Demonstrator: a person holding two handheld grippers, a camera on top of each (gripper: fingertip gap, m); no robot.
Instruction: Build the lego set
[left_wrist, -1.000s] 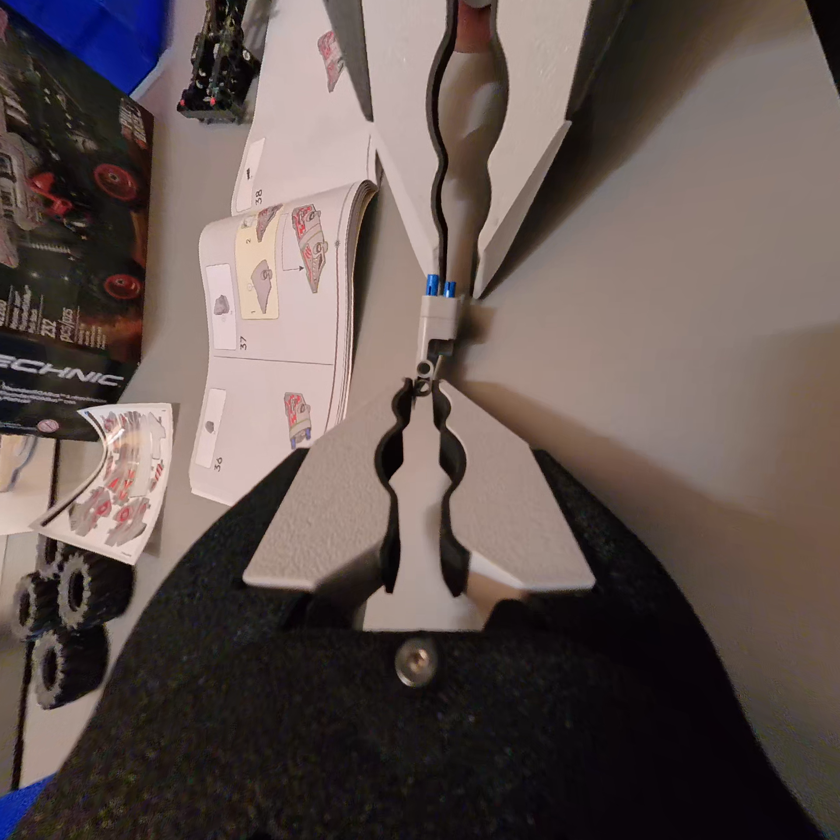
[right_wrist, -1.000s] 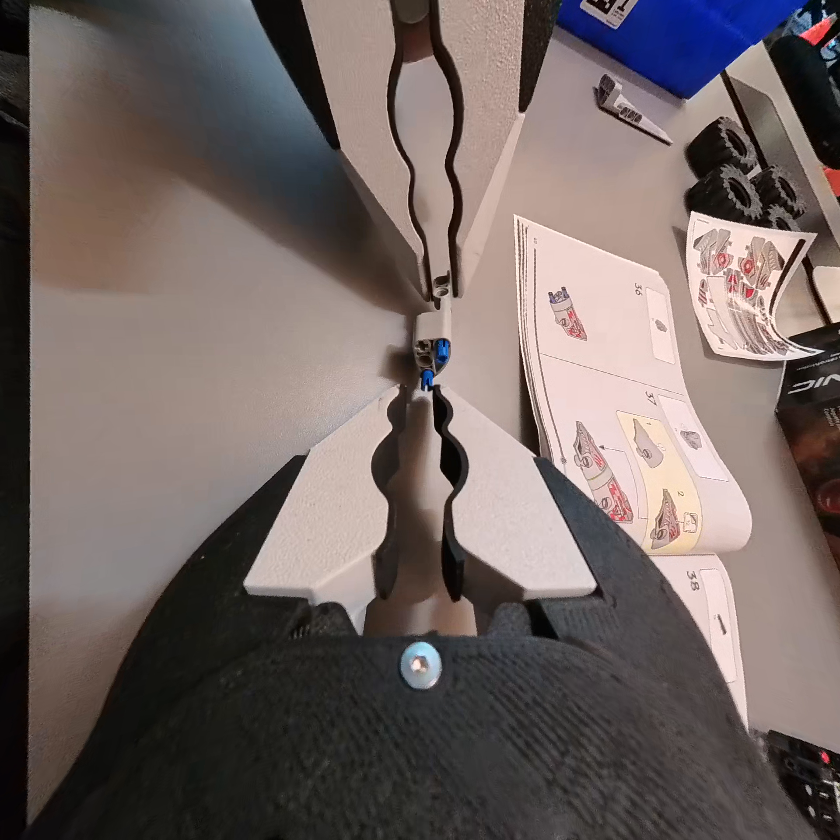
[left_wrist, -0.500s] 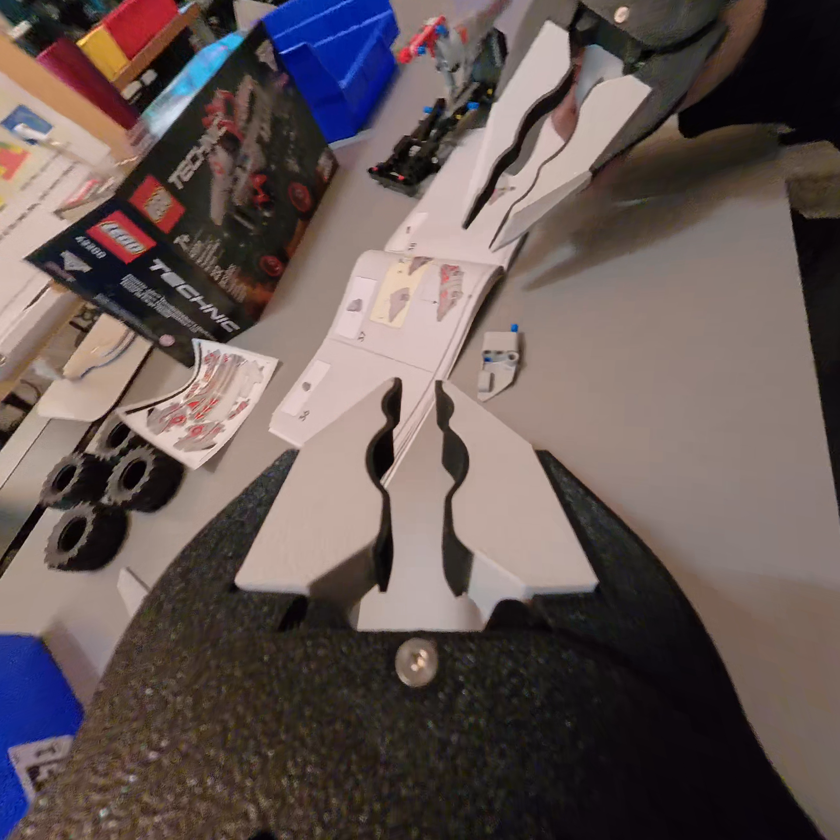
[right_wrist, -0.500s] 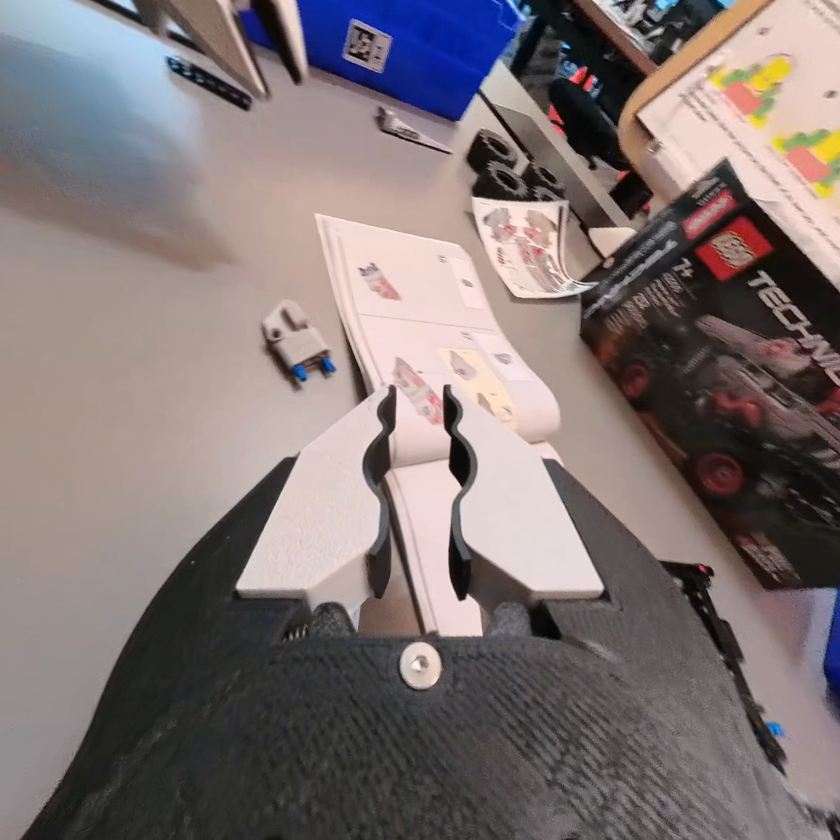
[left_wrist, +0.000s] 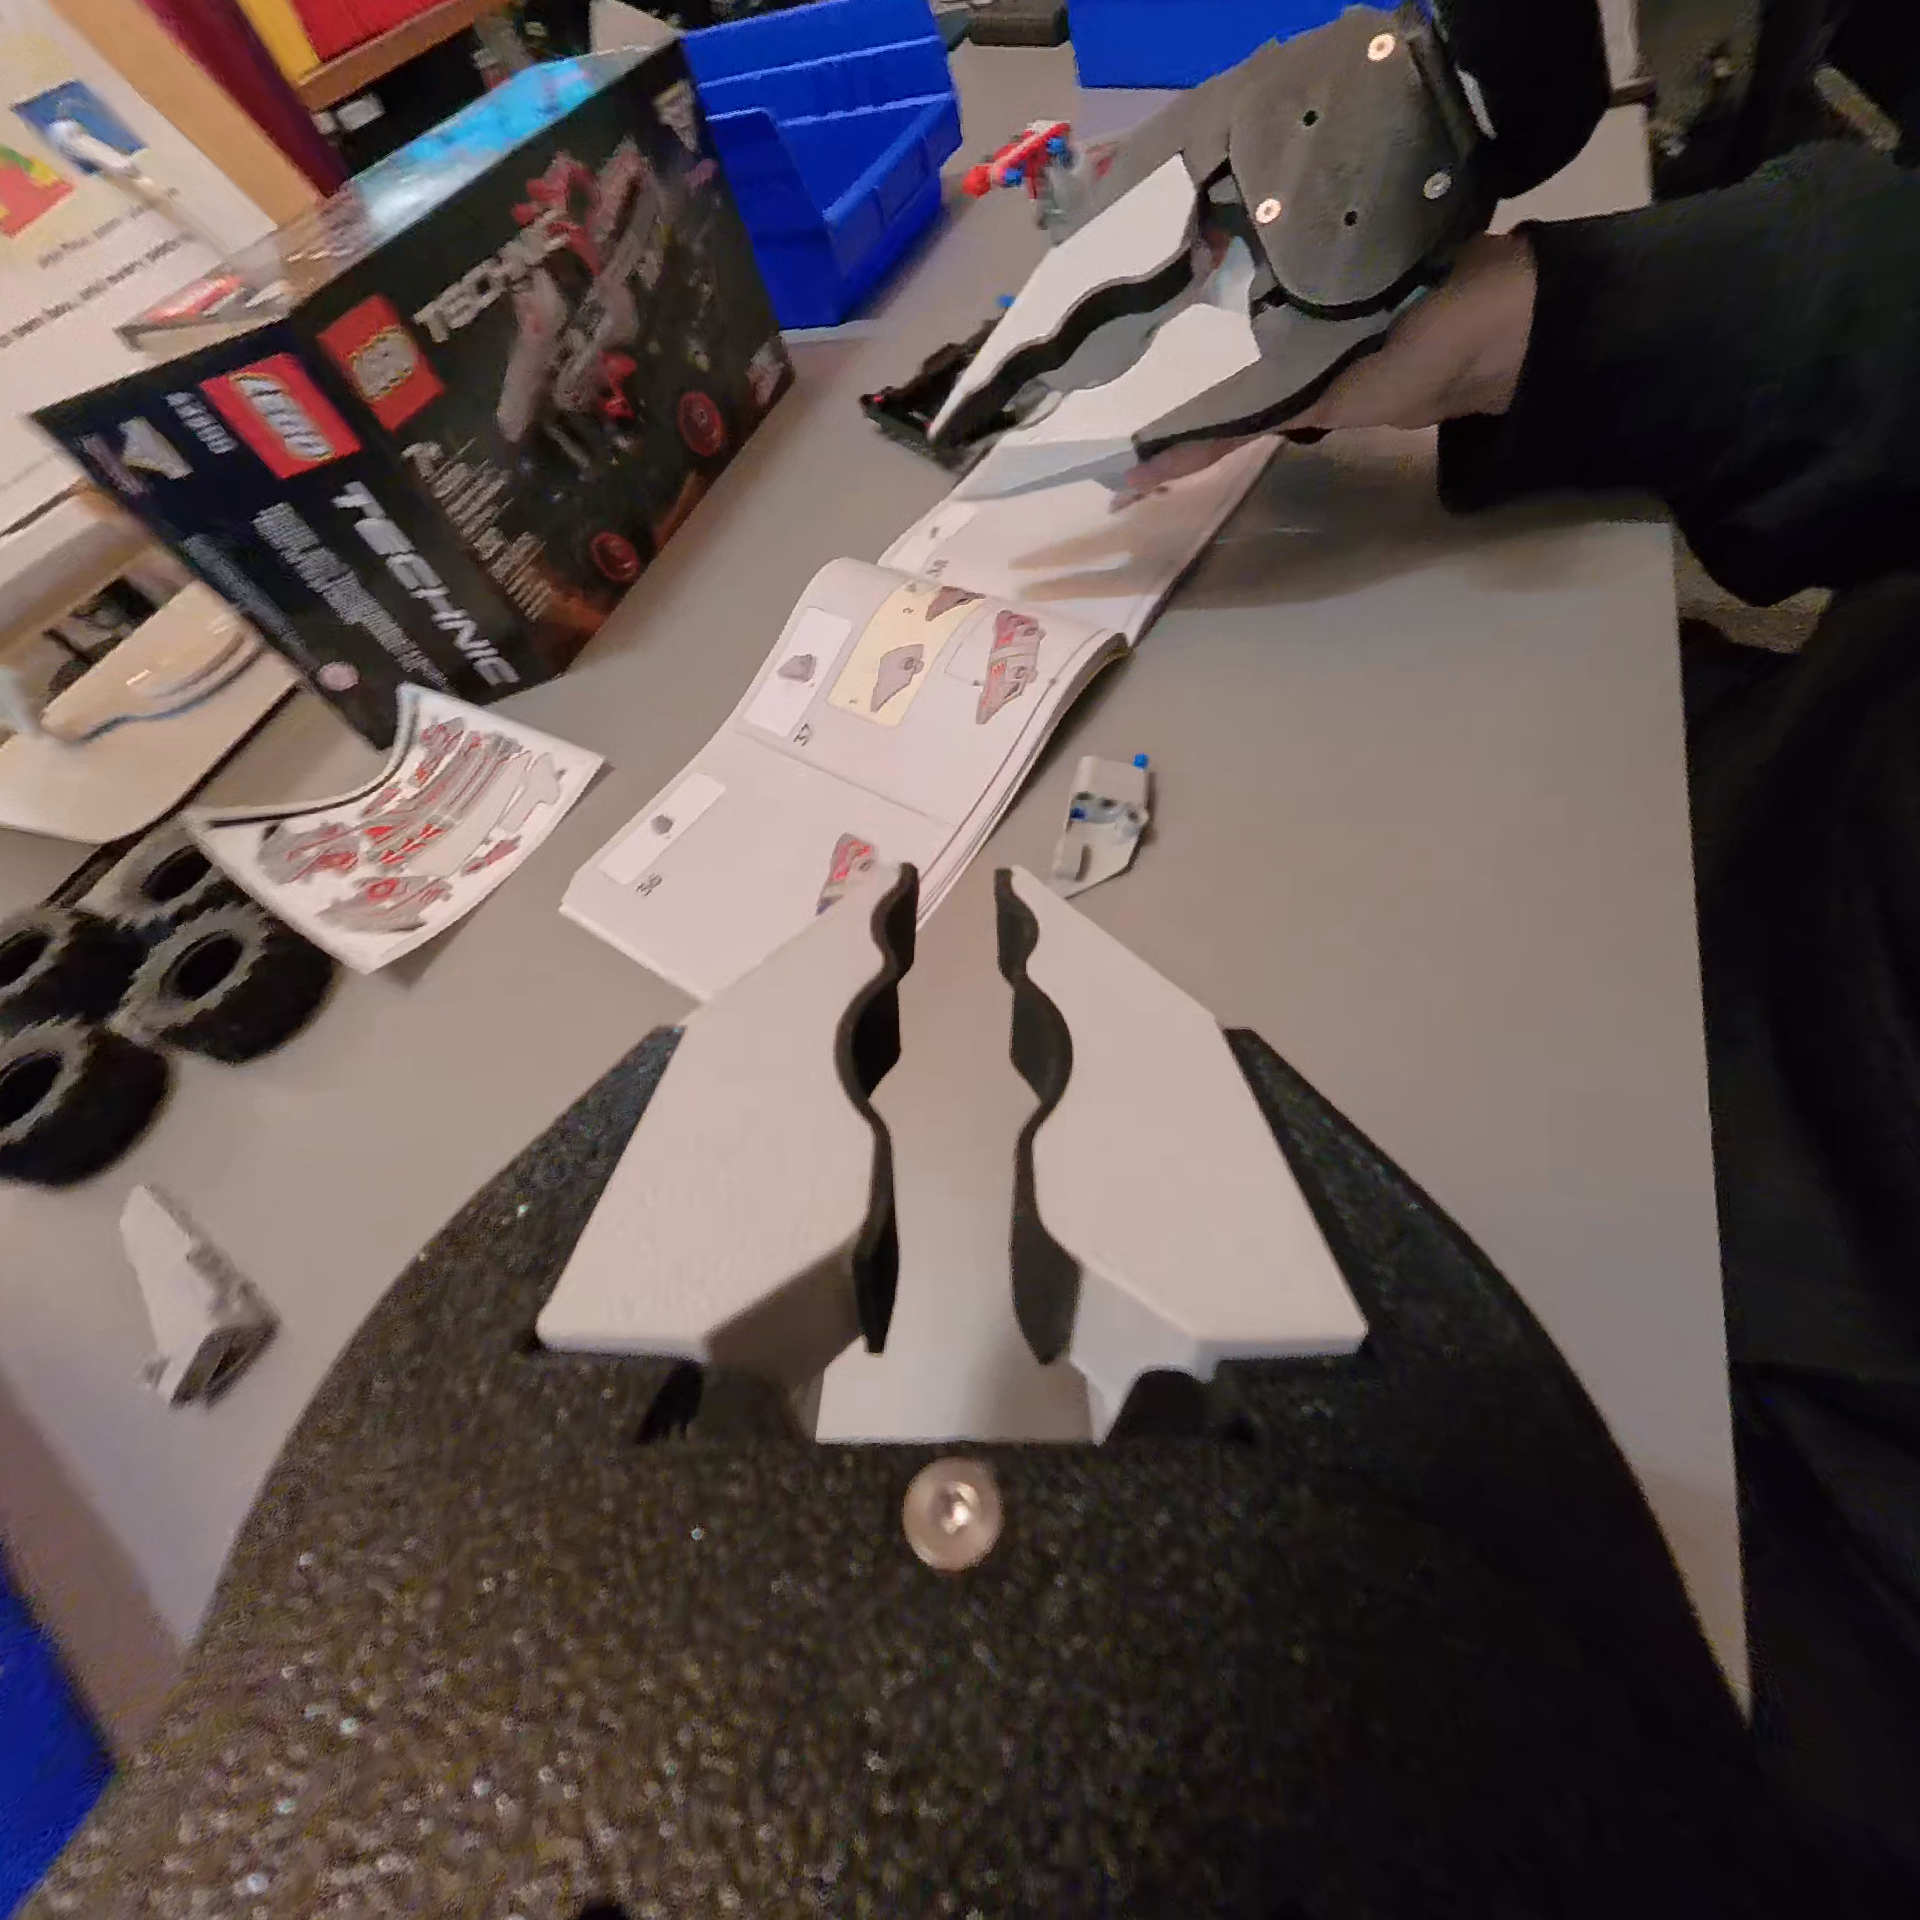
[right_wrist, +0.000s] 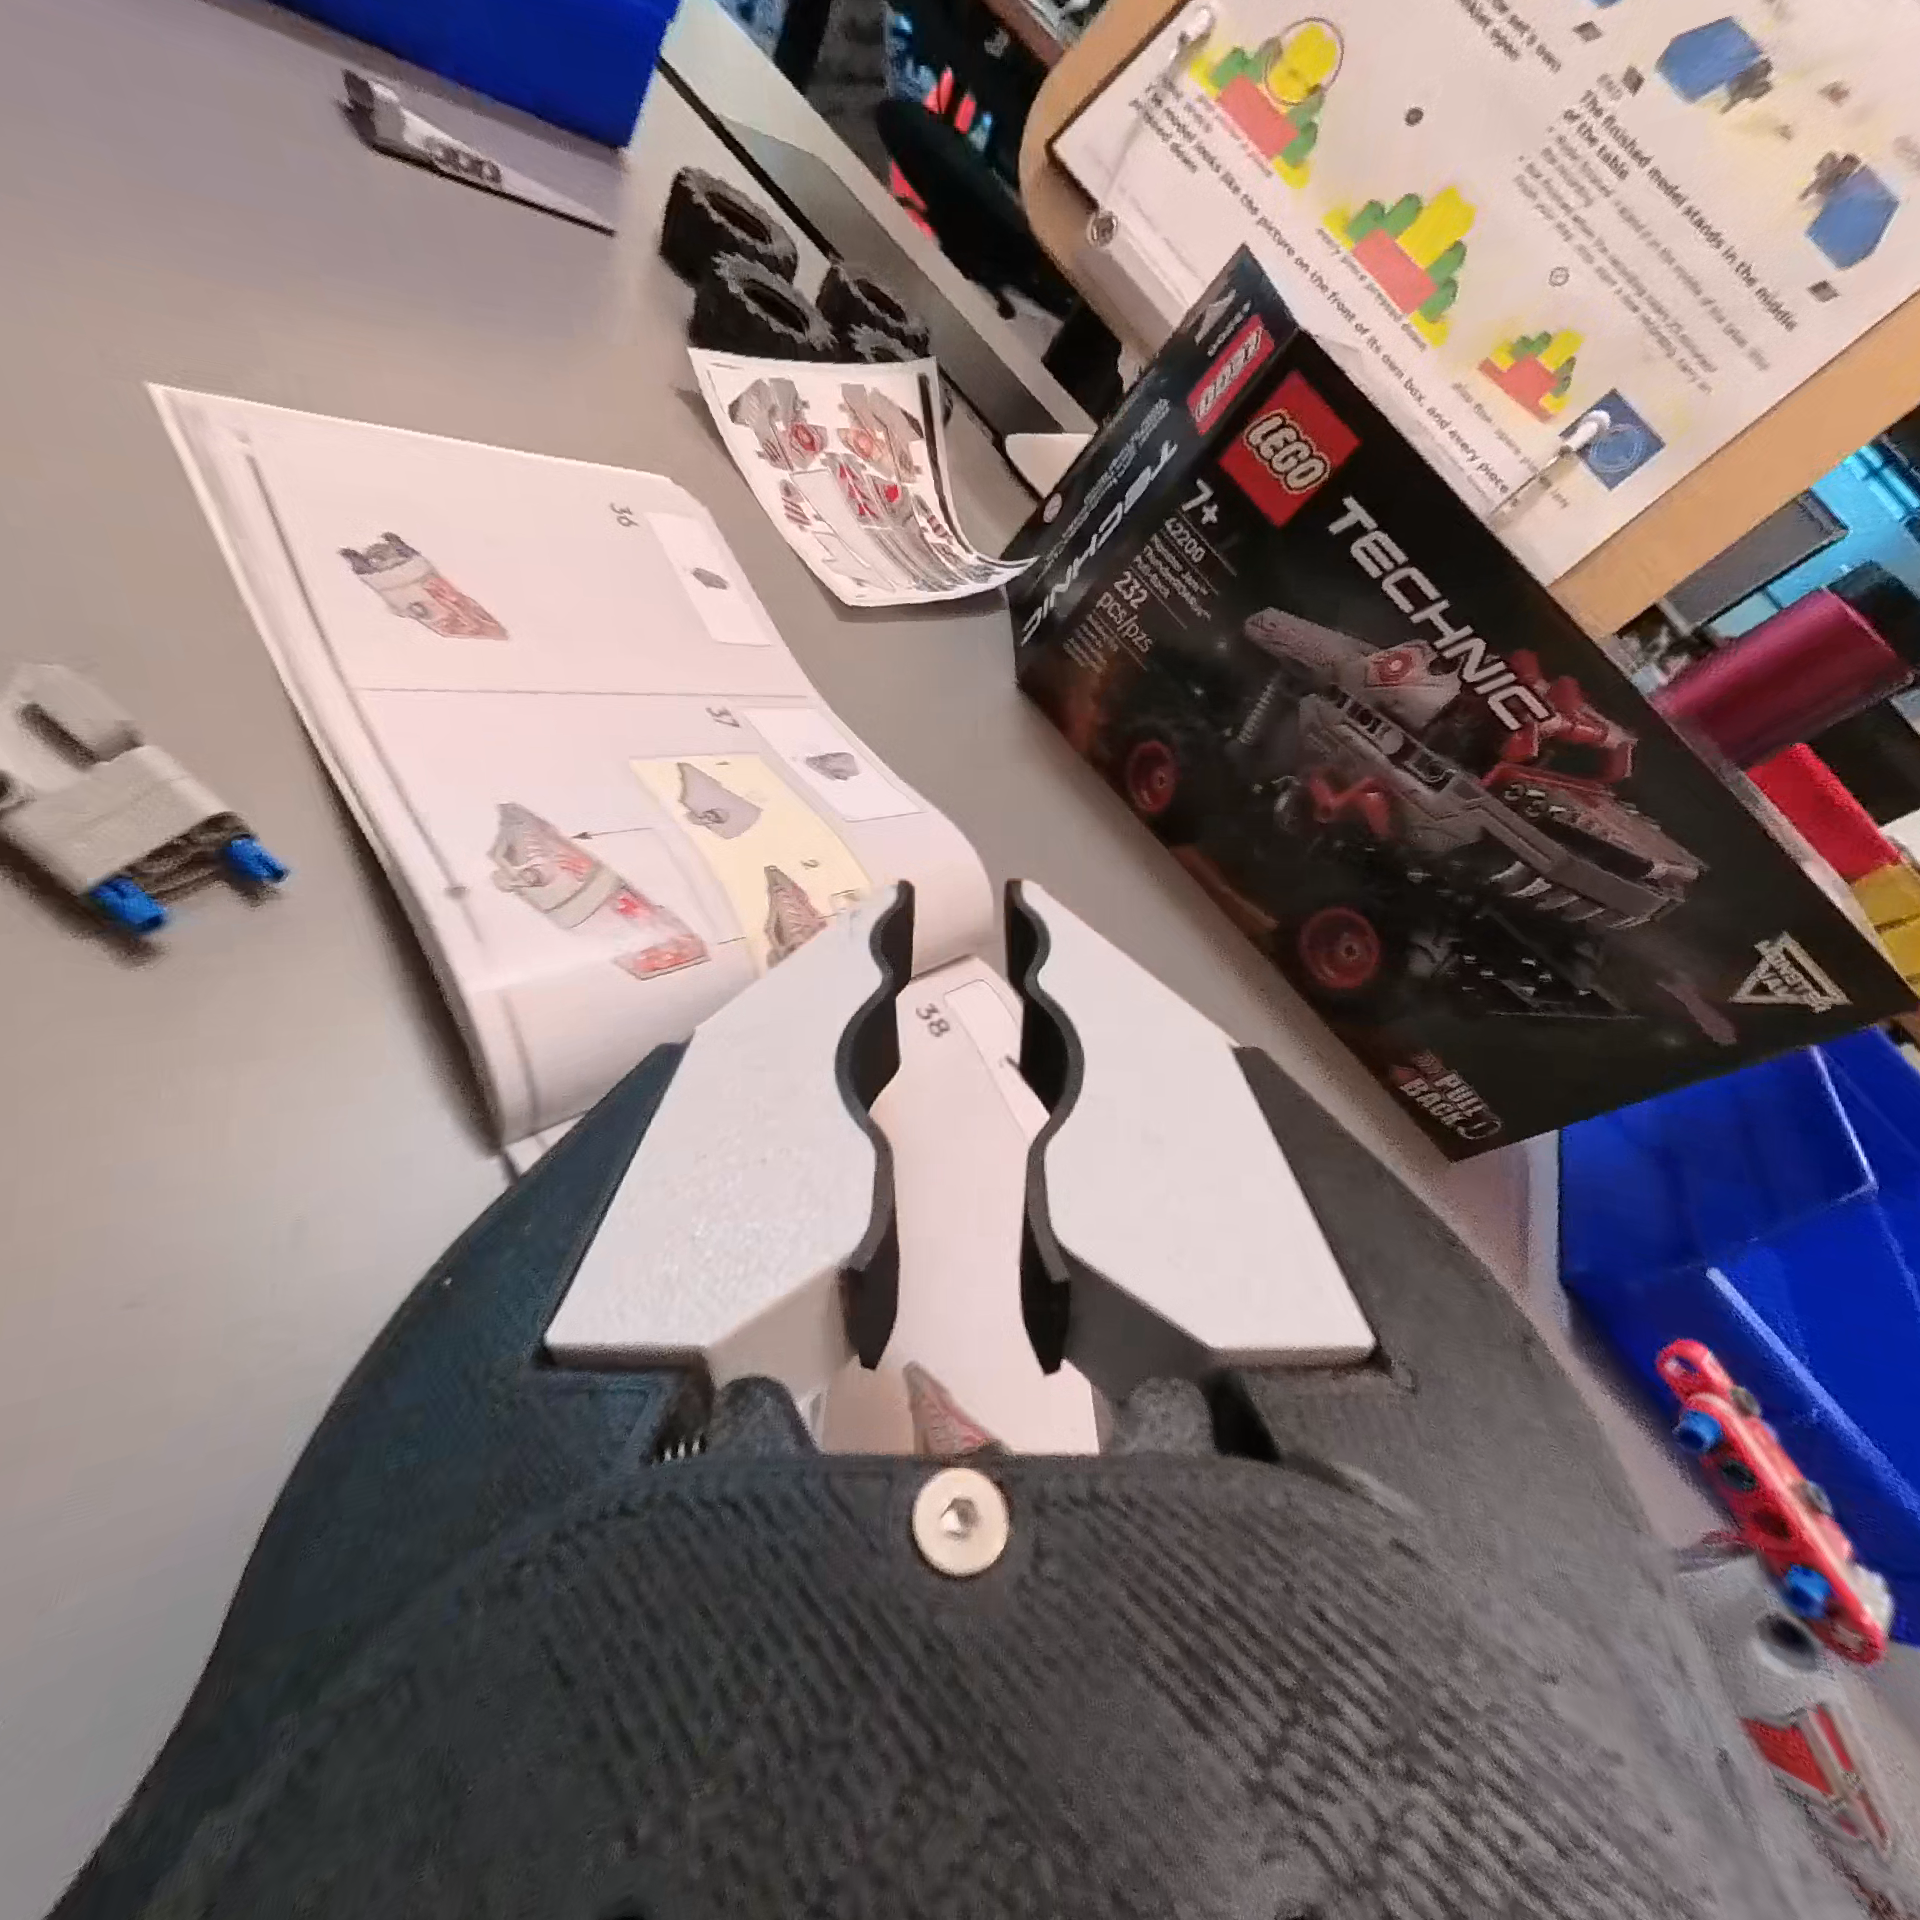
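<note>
A small grey lego assembly with blue pins (left_wrist: 1101, 821) lies on the grey table (left_wrist: 1403, 935) beside the open instruction booklet (left_wrist: 883, 727). It also shows at the left of the right wrist view (right_wrist: 114, 821). My left gripper (left_wrist: 956, 883) is open and empty, above the table just short of the assembly. My right gripper (right_wrist: 958, 904) is open and empty, hovering over the booklet (right_wrist: 520, 675). It shows far off in the left wrist view (left_wrist: 1081, 395), held by a hand in a dark sleeve.
The set's box (left_wrist: 416, 416) stands left of the booklet, with a sticker sheet (left_wrist: 395, 821) and black tyres (left_wrist: 156, 987) near it. A loose grey panel (left_wrist: 192, 1299) lies at the near left. Blue bins (left_wrist: 831, 177), a black chassis (left_wrist: 914, 390) and a red beam (right_wrist: 1766, 1507) are around. About 20 centimetres separates my left fingertips from my right. My right gripper is the nearer one to the red beam (right_wrist: 1766, 1507): about 15 centimetres, against 40 centimetres.
A second ago both grippers pinched the grey assembly between them. Both have let go and pulled back and up. The assembly now lies on the table.
</note>
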